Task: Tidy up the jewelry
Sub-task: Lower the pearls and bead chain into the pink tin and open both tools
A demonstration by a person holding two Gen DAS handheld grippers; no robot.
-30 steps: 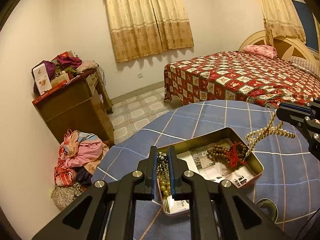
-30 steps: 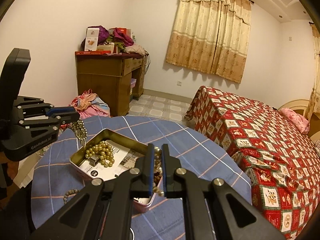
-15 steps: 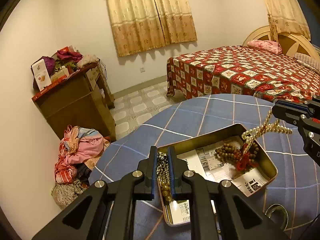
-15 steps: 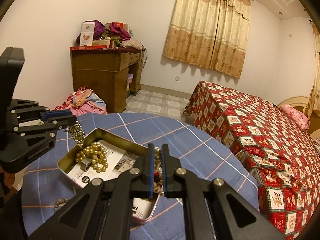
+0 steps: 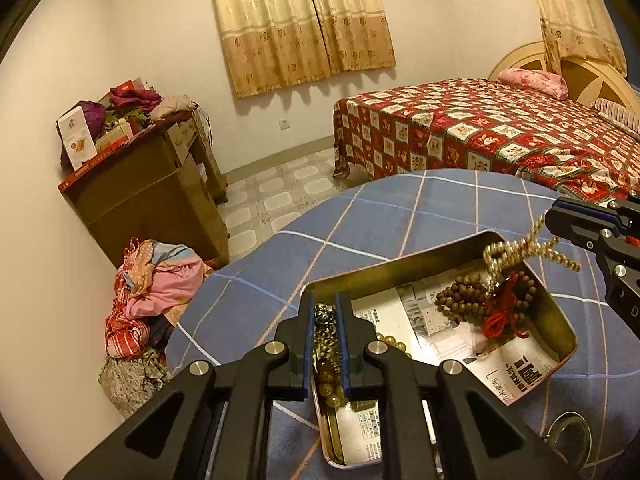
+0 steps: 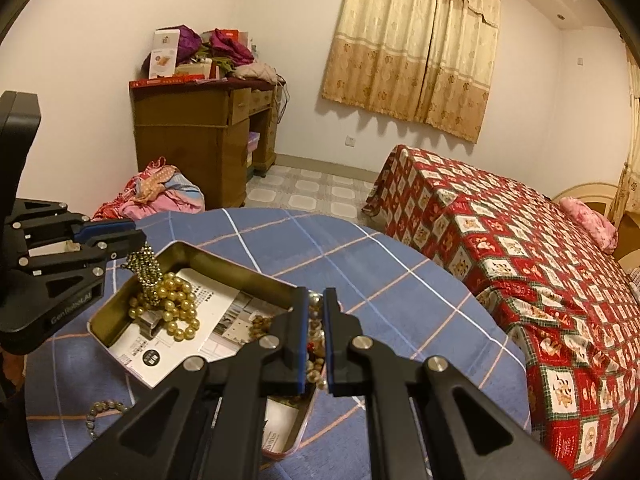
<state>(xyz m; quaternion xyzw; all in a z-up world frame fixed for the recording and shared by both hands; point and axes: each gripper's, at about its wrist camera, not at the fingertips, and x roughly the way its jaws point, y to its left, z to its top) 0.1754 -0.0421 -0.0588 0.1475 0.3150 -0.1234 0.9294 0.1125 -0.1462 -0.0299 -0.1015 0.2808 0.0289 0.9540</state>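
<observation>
An open metal tin (image 5: 400,266) lined with printed paper lies on the blue checked tablecloth (image 5: 400,208). My left gripper (image 5: 324,300) is shut on a dark metallic bead chain (image 6: 146,270). The chain hangs down onto a heap of gold pearls (image 6: 174,308) in the tin's left end. My right gripper (image 6: 316,296) is shut on a pale gold bead chain (image 5: 516,248). It dangles over brown wooden beads with a red tassel (image 5: 480,302) in the tin's other end. Each gripper shows in the other's view: the left gripper (image 6: 134,240), the right gripper (image 5: 554,216).
A beaded bracelet (image 6: 100,408) lies on the cloth outside the tin, and a ring-shaped piece (image 5: 568,432) sits near the front edge. Beyond the round table are a bed (image 6: 520,240), a wooden desk (image 6: 192,136) and a clothes pile (image 5: 156,288) on the floor.
Both grippers have sunk toward the tin with their chains, which now hang lower over the beads inside. The tin looks larger and nearer in both views.
</observation>
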